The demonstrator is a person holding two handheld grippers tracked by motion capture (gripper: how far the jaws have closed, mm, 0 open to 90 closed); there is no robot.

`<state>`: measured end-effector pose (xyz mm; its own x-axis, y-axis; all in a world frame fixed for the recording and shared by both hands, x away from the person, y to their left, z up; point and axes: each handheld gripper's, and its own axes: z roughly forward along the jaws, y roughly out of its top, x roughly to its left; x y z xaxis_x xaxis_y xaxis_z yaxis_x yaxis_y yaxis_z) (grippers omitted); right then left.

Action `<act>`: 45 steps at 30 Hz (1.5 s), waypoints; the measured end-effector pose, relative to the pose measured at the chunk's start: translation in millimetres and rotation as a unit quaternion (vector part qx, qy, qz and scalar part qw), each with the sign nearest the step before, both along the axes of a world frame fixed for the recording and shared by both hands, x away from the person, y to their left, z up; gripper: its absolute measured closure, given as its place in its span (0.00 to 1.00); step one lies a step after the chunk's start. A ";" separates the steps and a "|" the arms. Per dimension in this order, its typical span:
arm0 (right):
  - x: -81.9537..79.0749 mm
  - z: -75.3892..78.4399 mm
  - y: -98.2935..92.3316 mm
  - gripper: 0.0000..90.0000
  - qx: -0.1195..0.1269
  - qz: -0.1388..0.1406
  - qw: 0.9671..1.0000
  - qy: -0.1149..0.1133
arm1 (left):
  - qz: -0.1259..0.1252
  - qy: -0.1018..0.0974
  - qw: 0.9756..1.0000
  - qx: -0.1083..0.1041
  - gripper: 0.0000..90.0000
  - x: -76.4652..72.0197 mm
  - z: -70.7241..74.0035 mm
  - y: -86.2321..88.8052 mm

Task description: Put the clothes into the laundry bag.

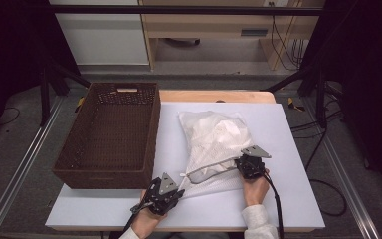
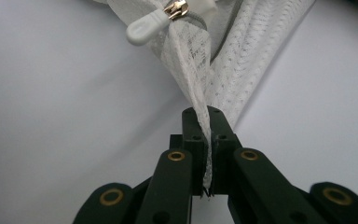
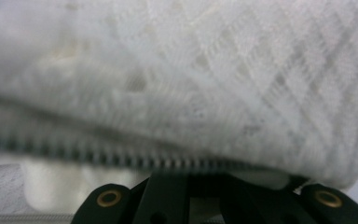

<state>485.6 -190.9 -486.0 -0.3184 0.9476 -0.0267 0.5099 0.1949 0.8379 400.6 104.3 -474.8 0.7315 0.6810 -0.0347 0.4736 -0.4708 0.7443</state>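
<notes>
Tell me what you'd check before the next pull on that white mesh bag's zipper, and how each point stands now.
1. Left claw clamped on the mesh bag corner: ok, fabric sits pinched between its jaws.
2. Right claw holding at the zipper edge: cannot tell what it grips, picture blurred.
3. Zipper pull free, not snagged: ok.
4. Bag lying on the white board: ok.
5. Basket standing apart from the bag: ok.
</notes>
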 end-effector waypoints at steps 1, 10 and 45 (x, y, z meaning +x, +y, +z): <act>-3.8 1.4 0.6 1.00 -0.005 0.005 1.000 0.002 | 0.001 -0.002 1.000 0.002 0.97 -0.1 0.1 0.0; -41.9 16.6 2.6 0.81 0.022 0.097 0.995 -0.013 | 0.001 -0.009 1.000 -0.021 0.94 0.0 1.5 -1.2; -65.3 39.3 -10.2 0.80 0.009 0.062 0.996 -0.058 | 0.007 -0.006 0.999 -0.035 0.79 3.7 4.0 0.8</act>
<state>420.3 -201.1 -446.7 -0.4280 0.9021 -0.0543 0.3820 0.2350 0.8938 404.3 105.2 -470.8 0.7232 0.6867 -0.0738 0.4701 -0.4112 0.7810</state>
